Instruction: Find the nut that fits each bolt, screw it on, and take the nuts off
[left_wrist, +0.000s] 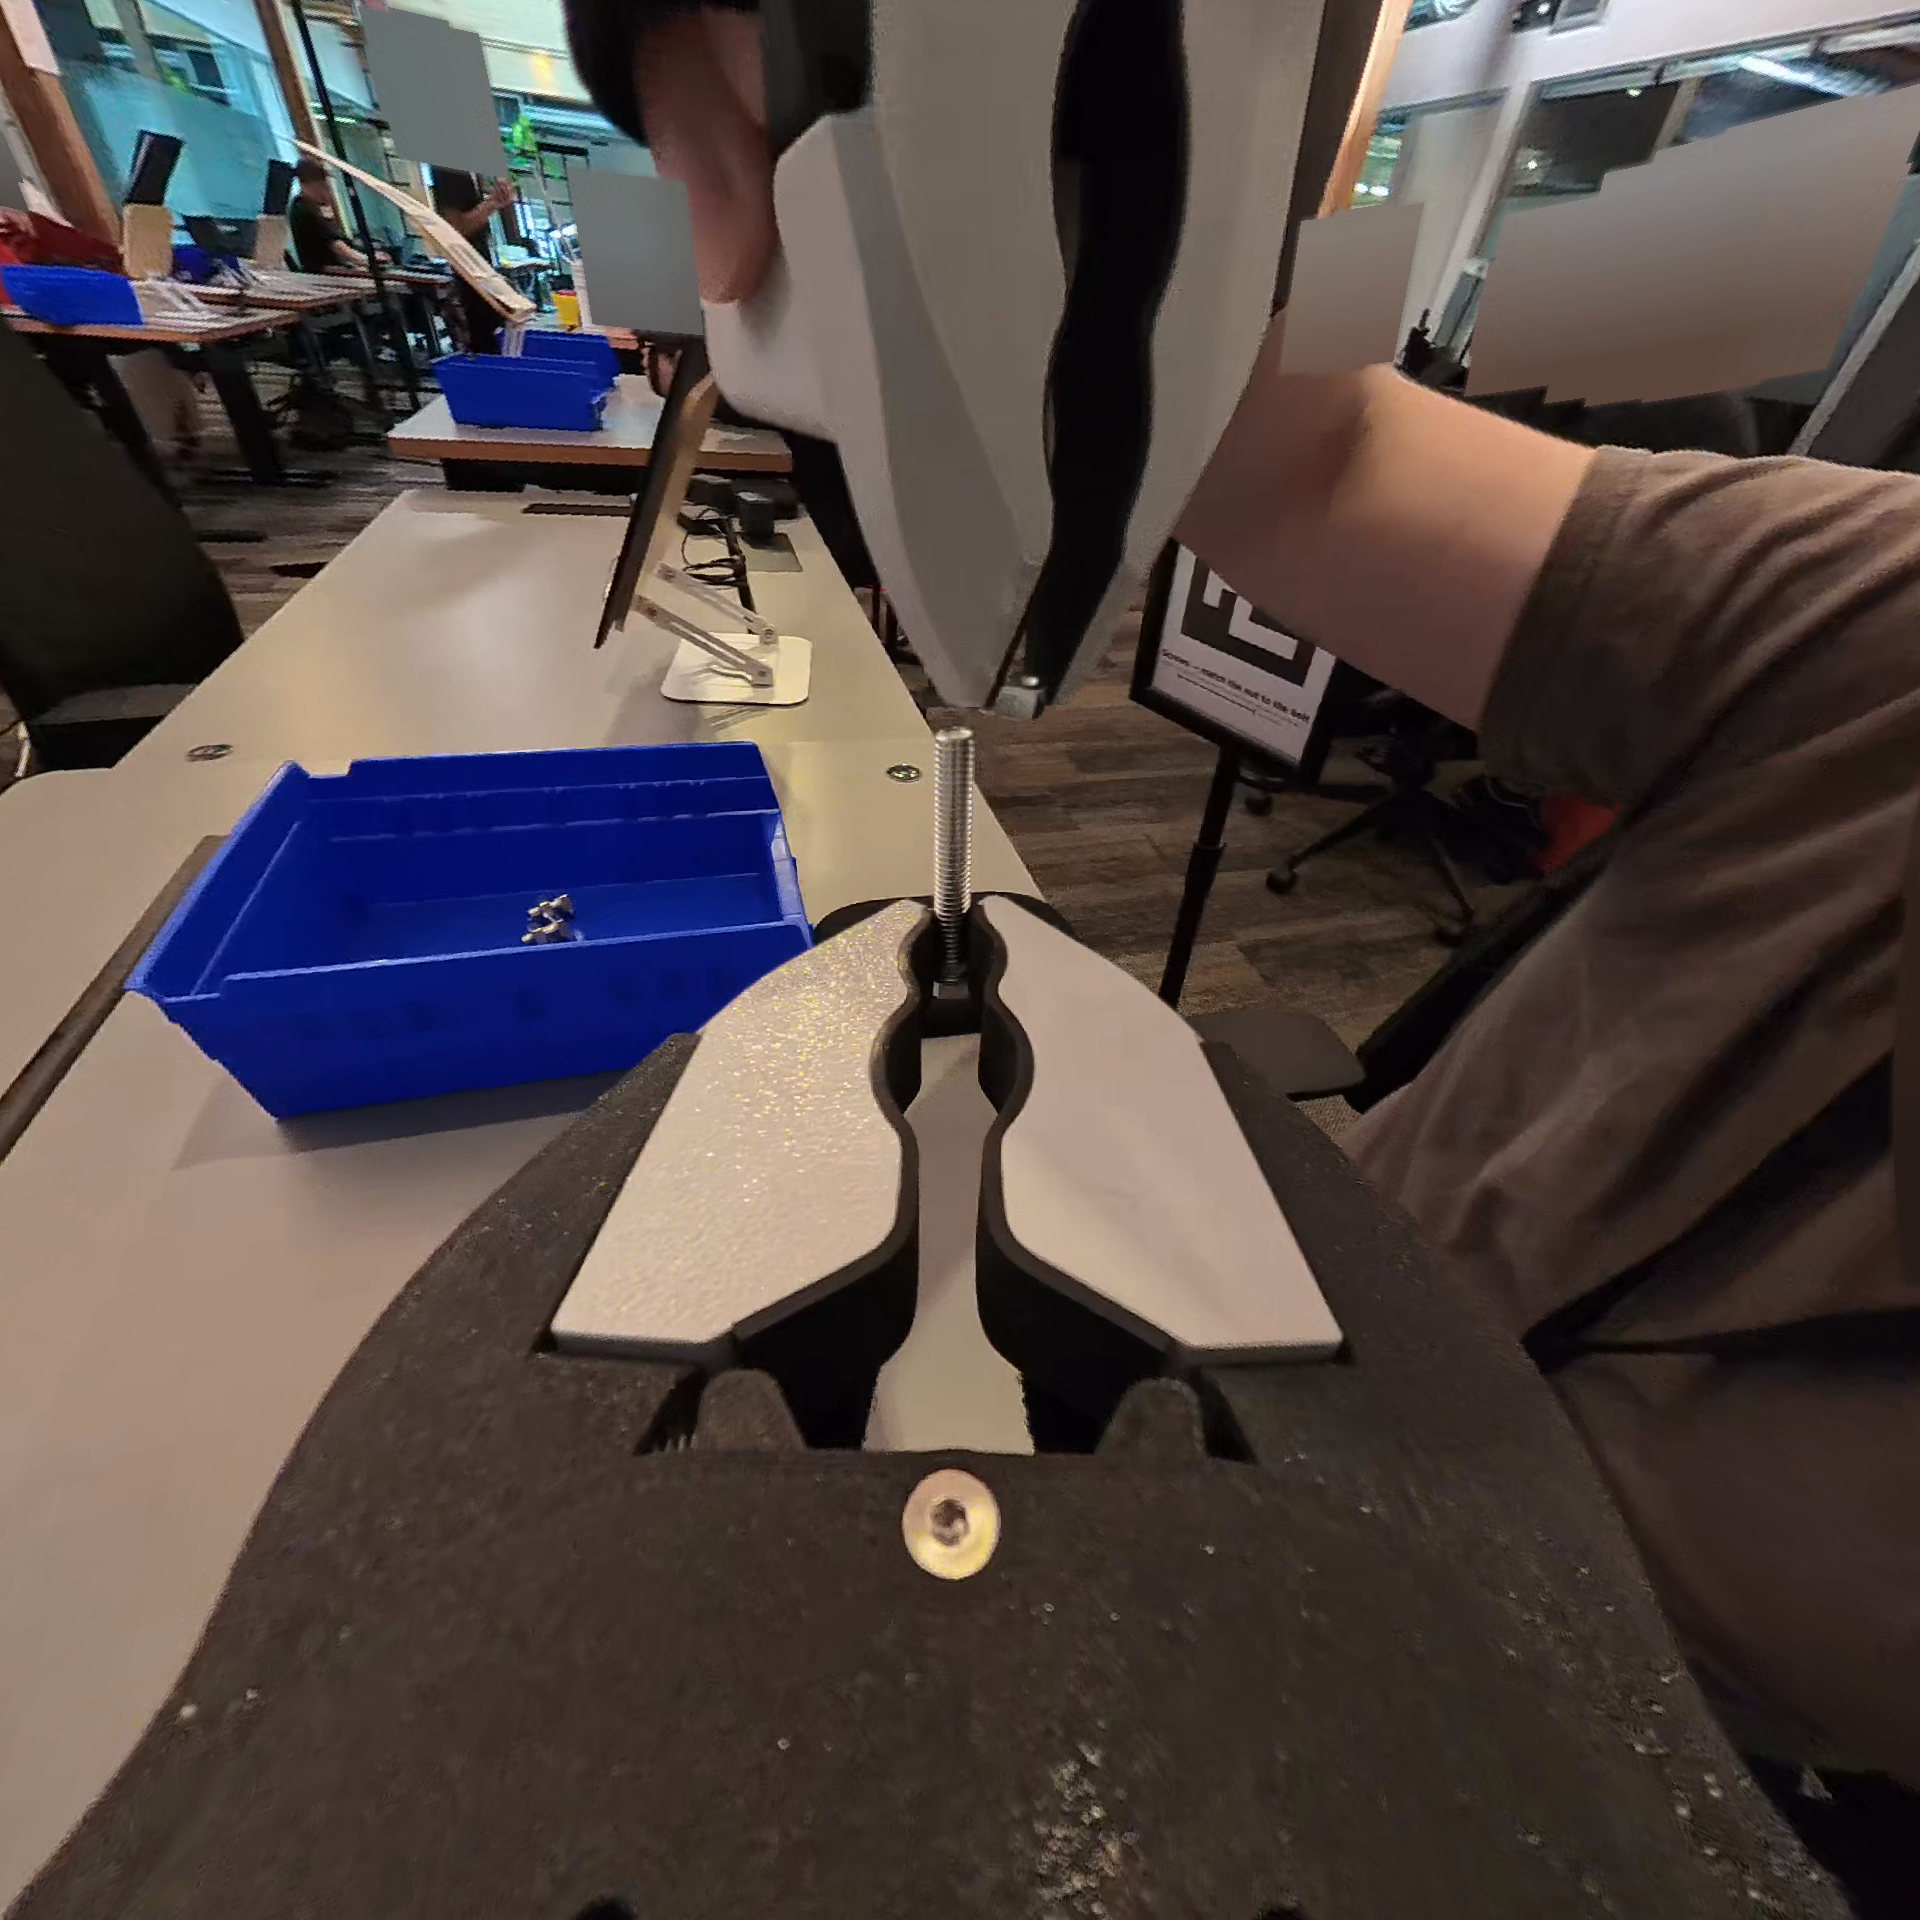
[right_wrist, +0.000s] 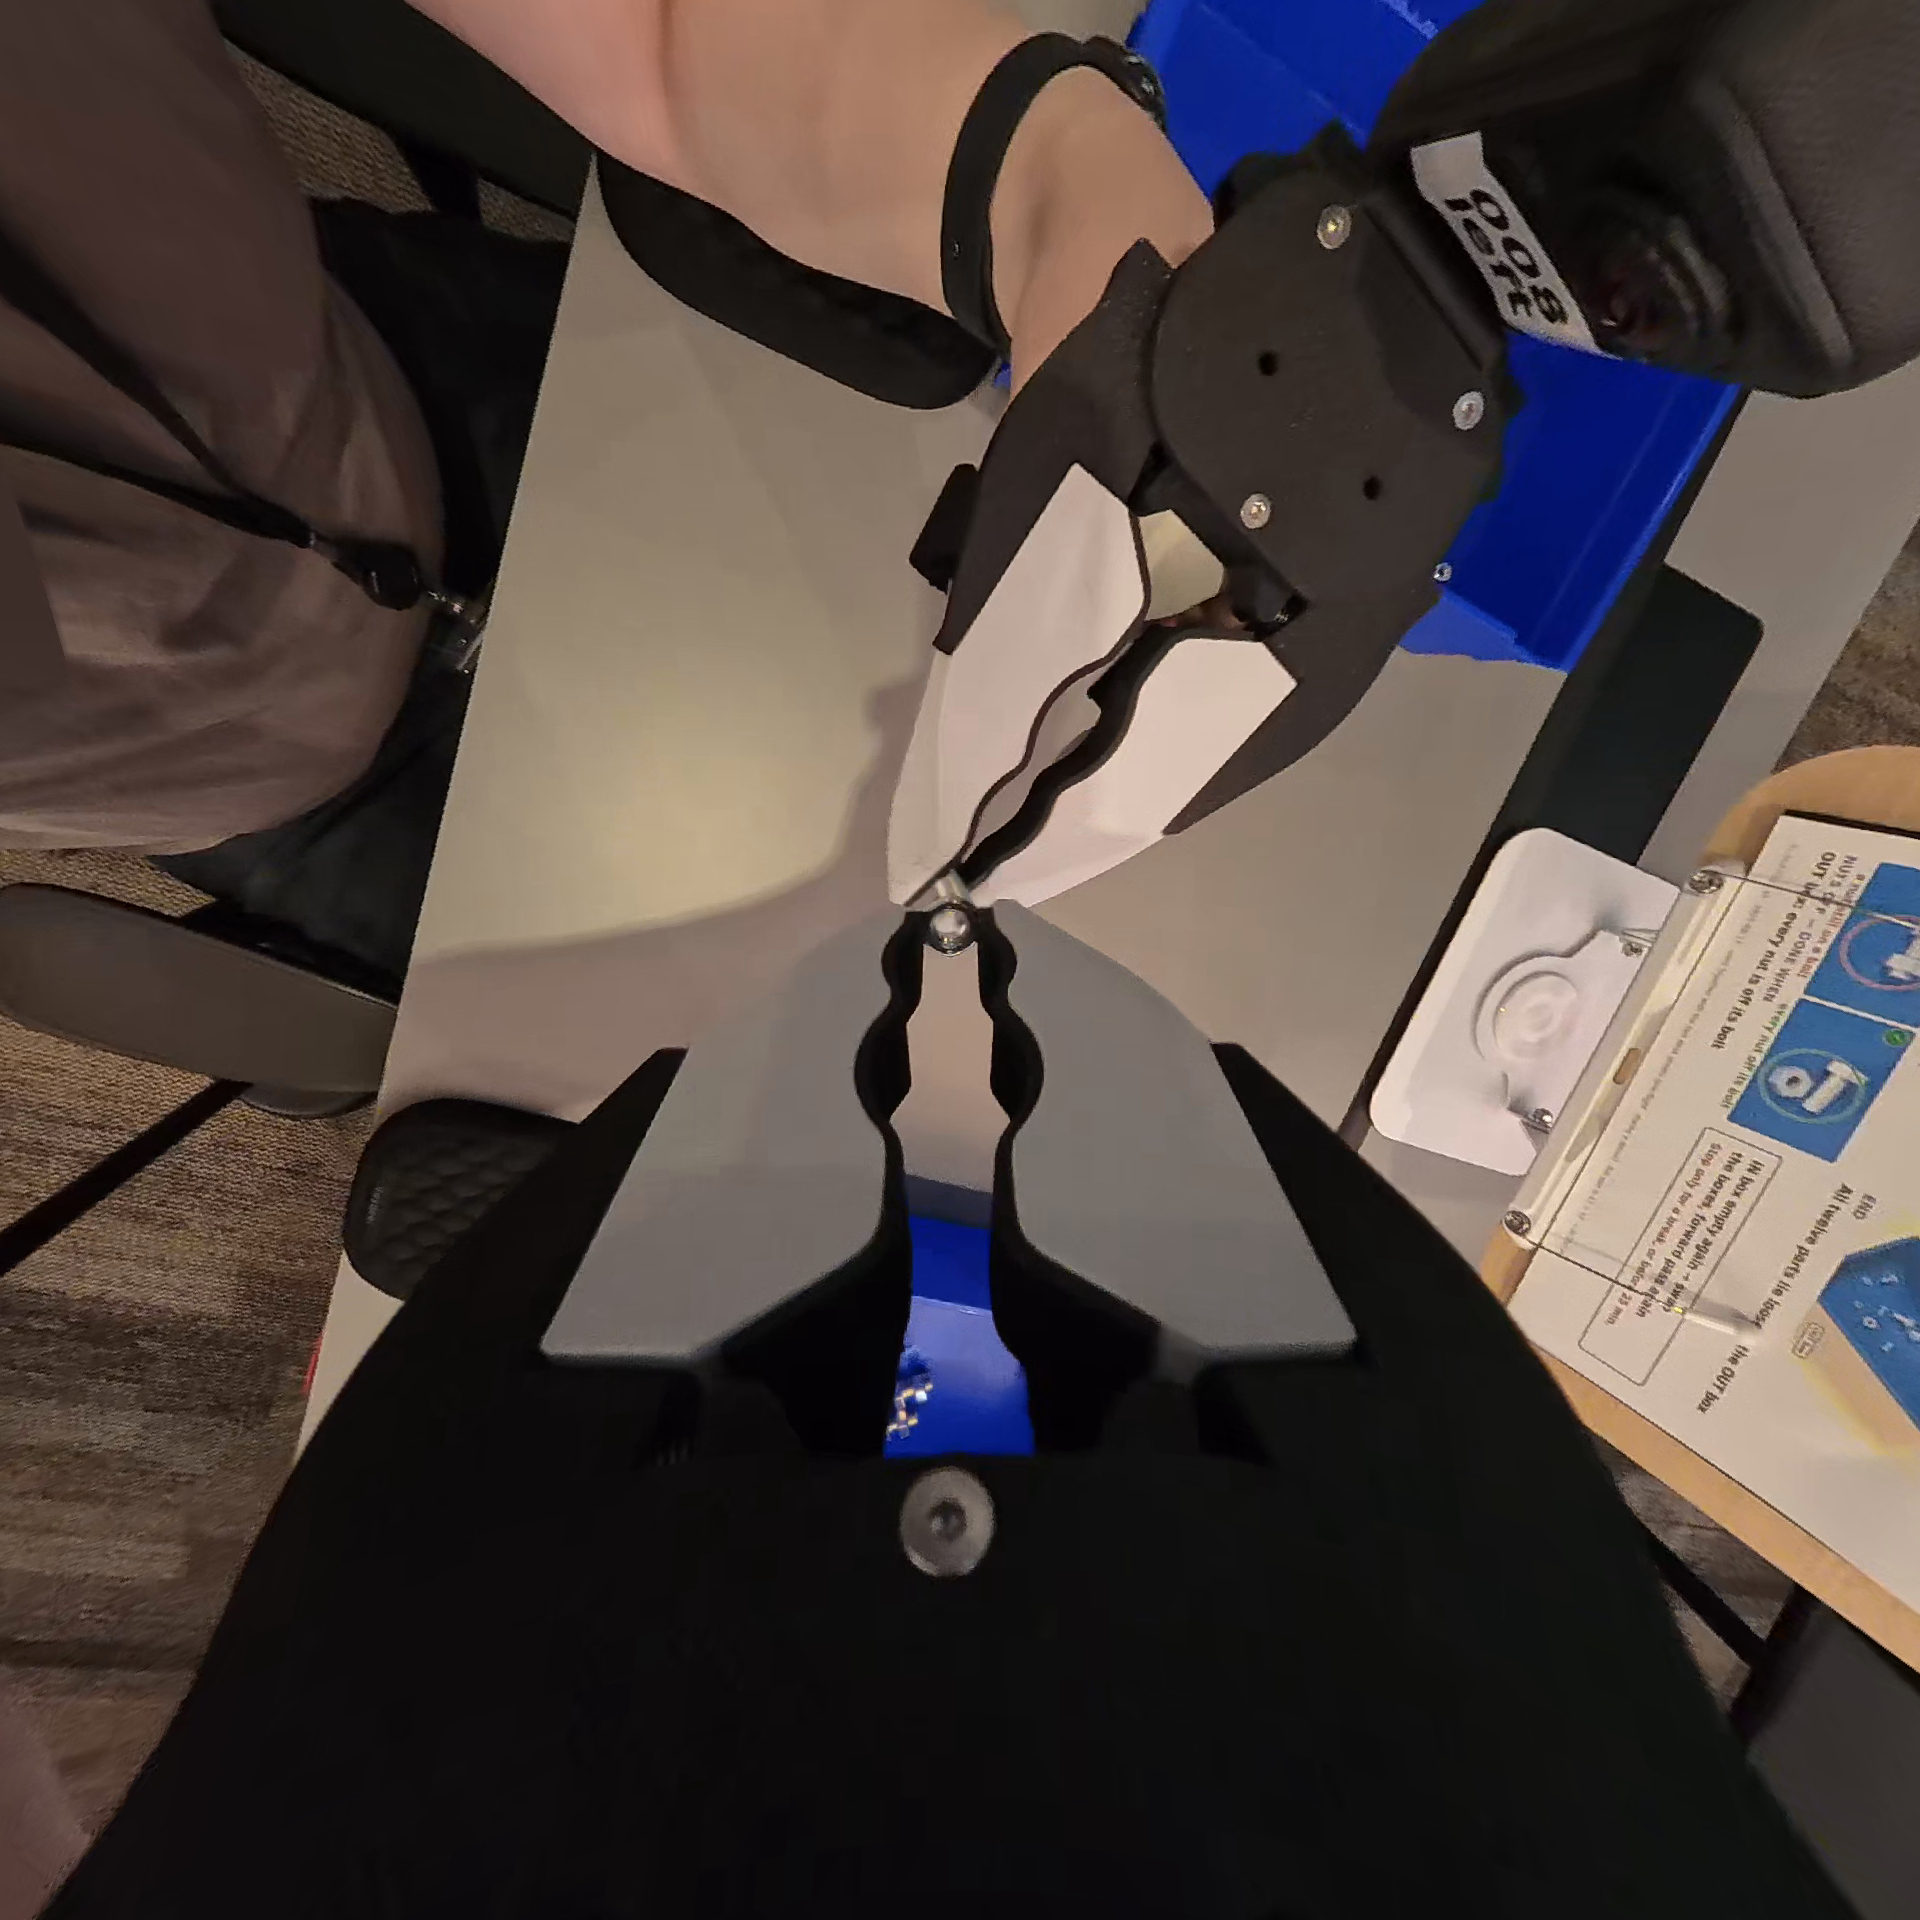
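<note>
My left gripper (left_wrist: 953, 920) is shut on the head of a silver bolt (left_wrist: 953, 821), which stands upright with its threaded end up. My right gripper (left_wrist: 1016, 694) comes down from above, its tips just above and to the right of the bolt's top. In the right wrist view my right gripper (right_wrist: 948, 923) is shut on a small silver nut (right_wrist: 948, 927), right next to the bolt's end (right_wrist: 951, 889) held by the left gripper (right_wrist: 953, 881). I cannot tell whether the nut touches the thread.
A blue bin (left_wrist: 312, 997) with several small metal parts (left_wrist: 551, 920) sits on the grey table to the left. A second blue bin (right_wrist: 951, 1382) lies under my right gripper. An instruction sheet (right_wrist: 1714, 1195) and a white stand base (right_wrist: 1507, 1029) lie at the right. The person's arm (left_wrist: 1403, 540) is close. Some 4 centimetres of space lies between my two pairs of fingers.
</note>
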